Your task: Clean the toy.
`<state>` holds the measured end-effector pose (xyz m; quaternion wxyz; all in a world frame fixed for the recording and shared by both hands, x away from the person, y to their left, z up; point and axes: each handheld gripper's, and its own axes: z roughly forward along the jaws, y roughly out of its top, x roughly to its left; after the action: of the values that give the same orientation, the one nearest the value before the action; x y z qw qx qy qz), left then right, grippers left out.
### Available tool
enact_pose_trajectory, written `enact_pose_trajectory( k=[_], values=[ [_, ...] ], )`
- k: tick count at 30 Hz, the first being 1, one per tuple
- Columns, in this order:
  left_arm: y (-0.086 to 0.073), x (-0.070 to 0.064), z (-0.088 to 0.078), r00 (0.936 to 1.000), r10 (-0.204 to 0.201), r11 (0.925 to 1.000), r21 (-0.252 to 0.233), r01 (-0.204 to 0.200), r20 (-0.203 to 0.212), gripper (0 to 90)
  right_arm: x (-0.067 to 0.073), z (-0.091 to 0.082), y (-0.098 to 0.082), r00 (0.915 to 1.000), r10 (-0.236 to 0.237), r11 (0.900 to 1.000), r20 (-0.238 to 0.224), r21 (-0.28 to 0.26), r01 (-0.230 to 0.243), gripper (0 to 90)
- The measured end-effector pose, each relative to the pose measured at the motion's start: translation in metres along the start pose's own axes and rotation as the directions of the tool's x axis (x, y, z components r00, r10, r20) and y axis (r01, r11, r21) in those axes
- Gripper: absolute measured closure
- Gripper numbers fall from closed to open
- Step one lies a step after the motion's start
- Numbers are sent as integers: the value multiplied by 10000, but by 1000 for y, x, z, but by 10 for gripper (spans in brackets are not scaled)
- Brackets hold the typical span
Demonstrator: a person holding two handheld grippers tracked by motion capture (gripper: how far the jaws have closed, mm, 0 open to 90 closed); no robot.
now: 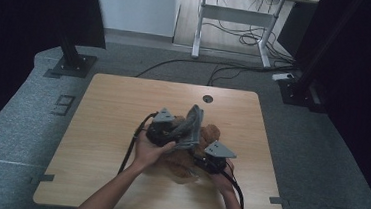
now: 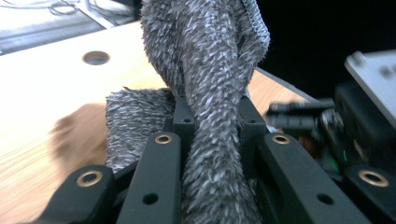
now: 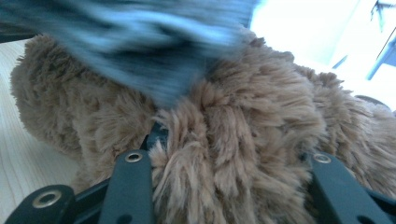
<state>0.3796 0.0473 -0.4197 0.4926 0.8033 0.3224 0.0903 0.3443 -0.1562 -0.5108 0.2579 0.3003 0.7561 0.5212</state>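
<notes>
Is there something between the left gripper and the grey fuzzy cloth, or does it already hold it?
Nothing visible stands between them. The left gripper is shut on the grey fuzzy cloth, which runs up between its jaws. The right gripper is closed on the brown plush toy on the table, beside the cloth.

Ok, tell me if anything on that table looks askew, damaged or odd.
Nothing looks damaged or spilled. The grey fuzzy cloth is bunched and twisted into a rope between the left gripper jaws, and part of it drapes over the brown plush toy that the right gripper clamps.
</notes>
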Motion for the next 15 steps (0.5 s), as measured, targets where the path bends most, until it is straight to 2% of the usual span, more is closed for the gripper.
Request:
enact_pose_trajectory(
  k=[3, 6, 8, 10, 13, 15],
  values=[
    [1, -3, 23, 9998, -206, 9973, 711, 208, -36, 746, 6, -5, -4, 9991, -388, 9990, 154, -213, 392, 550],
    [-5, 2, 30, 9986, -534, 9935, 1011, 528, 28, 748, 6, -7, -10, 9976, -653, 9979, 217, -19, 653, 550],
    [-10, 5, 27, 9982, -595, 9929, 1033, 591, 12, 750, 5, -8, -15, 9984, -531, 9986, 192, -59, 532, 550],
    [-14, 8, 22, 9980, -626, 9928, 1025, 625, -15, 752, 6, -8, -16, 9979, -609, 9981, 217, -78, 610, 550],
    [-21, 16, 9, 9976, -557, 9933, 995, 594, -404, 752, 8, -9, -16, 9968, -741, 9972, 296, -55, 742, 550],
    [-27, 23, 1, 9958, -687, 9924, 978, 744, -599, 752, 8, -10, -17, 9970, -707, 9975, 315, -72, 710, 551]
  ],
)
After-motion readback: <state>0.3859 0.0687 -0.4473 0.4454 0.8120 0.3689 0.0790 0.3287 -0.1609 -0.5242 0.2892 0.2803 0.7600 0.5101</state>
